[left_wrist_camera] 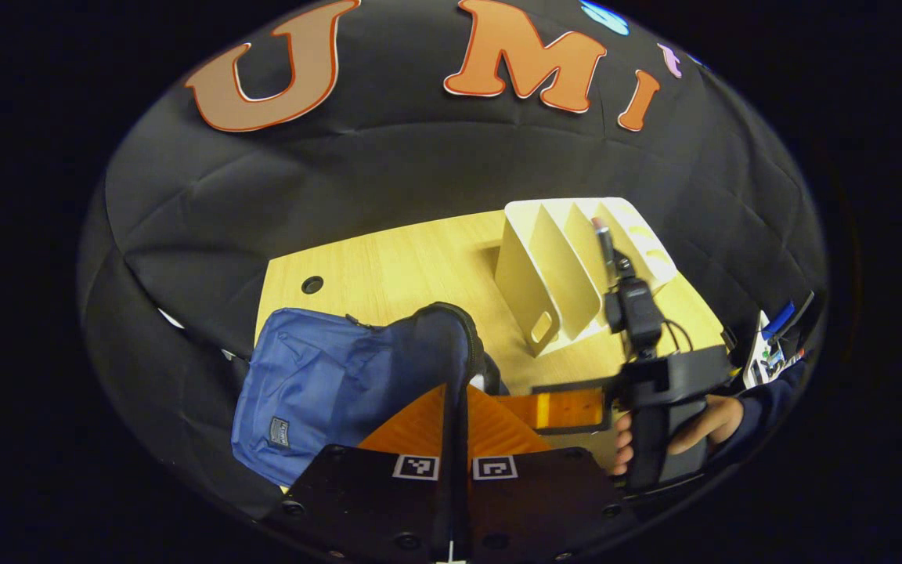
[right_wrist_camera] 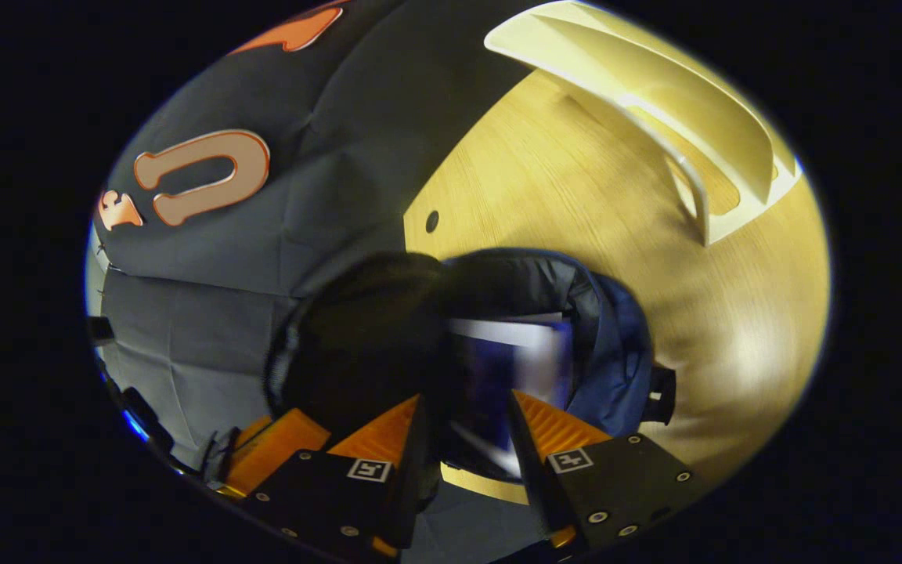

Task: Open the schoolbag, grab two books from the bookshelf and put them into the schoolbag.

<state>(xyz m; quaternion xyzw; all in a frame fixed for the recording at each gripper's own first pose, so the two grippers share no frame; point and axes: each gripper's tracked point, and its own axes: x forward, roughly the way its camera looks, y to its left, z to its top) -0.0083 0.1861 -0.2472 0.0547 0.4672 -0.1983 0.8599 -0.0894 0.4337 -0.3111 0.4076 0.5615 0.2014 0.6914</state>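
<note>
Black cloth closed the booth behind a pale wooden tabletop (left_wrist_camera: 388,266). In the left gripper view, the blue schoolbag (left_wrist_camera: 318,384) lay at lower left of the frame, and the white bookshelf (left_wrist_camera: 568,266) stood at centre right with empty slots. The left tongs (left_wrist_camera: 455,407) were clenched on the dark edge of the bag's flap (left_wrist_camera: 451,345), lifting it upright, probably to keep the mouth open for loading.

At lower right of that view, a hand (left_wrist_camera: 694,427) held the right tongs (left_wrist_camera: 568,409), which pointed left toward the bag's mouth.

In the right gripper view, the right tongs (right_wrist_camera: 467,423) had their fingers apart, with a book (right_wrist_camera: 510,368) between them at centre frame. The book was blurred, so I could not tell if both fingers pressed on it. It seemed to sit partly inside the schoolbag (right_wrist_camera: 615,345), with its long axis running from the tongs upward in the frame into the opening, and its white top edge toward the bookshelf (right_wrist_camera: 654,94) at upper right. I judge that this was the loading step.
</note>
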